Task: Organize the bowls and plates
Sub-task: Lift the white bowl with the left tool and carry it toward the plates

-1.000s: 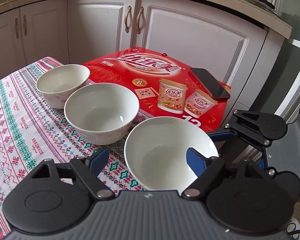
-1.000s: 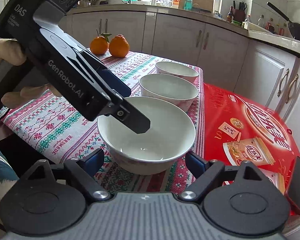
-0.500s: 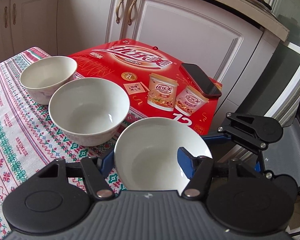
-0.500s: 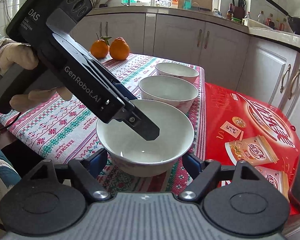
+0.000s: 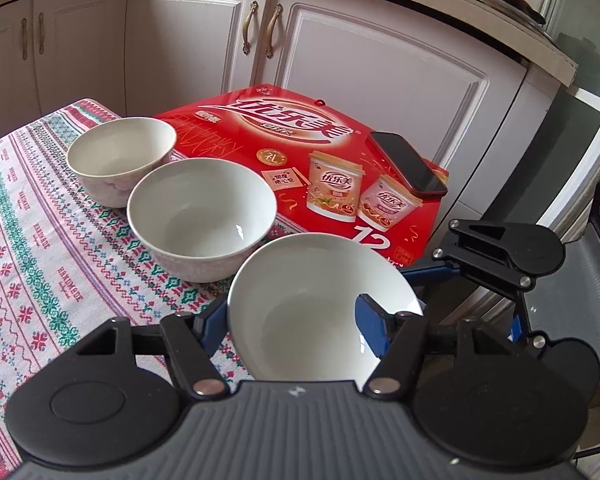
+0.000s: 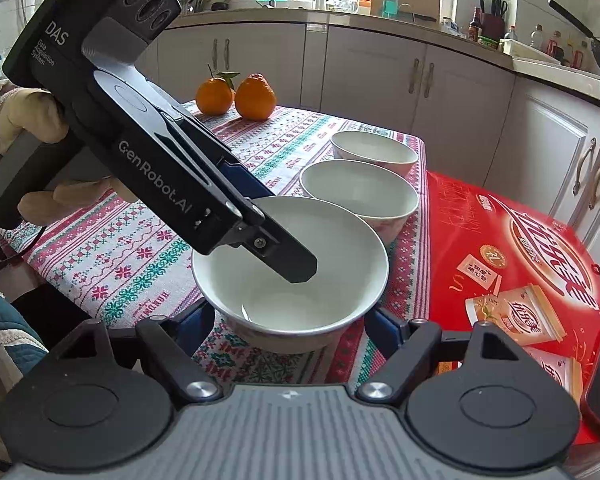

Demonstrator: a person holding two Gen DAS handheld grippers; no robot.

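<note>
Three white bowls stand in a row along the edge of the cloth-covered counter (image 5: 40,240), beside a red box (image 5: 300,152) with a phone (image 5: 408,164) lying on it. The near bowl (image 5: 312,312) sits by the counter's corner. The left gripper (image 5: 292,320) straddles its rim, one blue finger (image 5: 370,328) inside the bowl against the wall and the other outside below the rim. The gap has narrowed to about the wall's thickness, so it appears to pinch the rim, though firm contact cannot be confirmed. A rim pinch suits a thin-walled bowl too wide to span whole.

The right gripper (image 6: 288,322) waits low on the opposite side, fingers spread wide to either side of the bowl's base and holding nothing; it seems placed to steady or support. The middle bowl (image 5: 200,216) and far bowl (image 5: 120,156) stand untouched, nearly in contact. Lined up by size, they probably invite nesting. Two oranges (image 6: 236,94) rest at the far end, well apart from the bowls.
</note>
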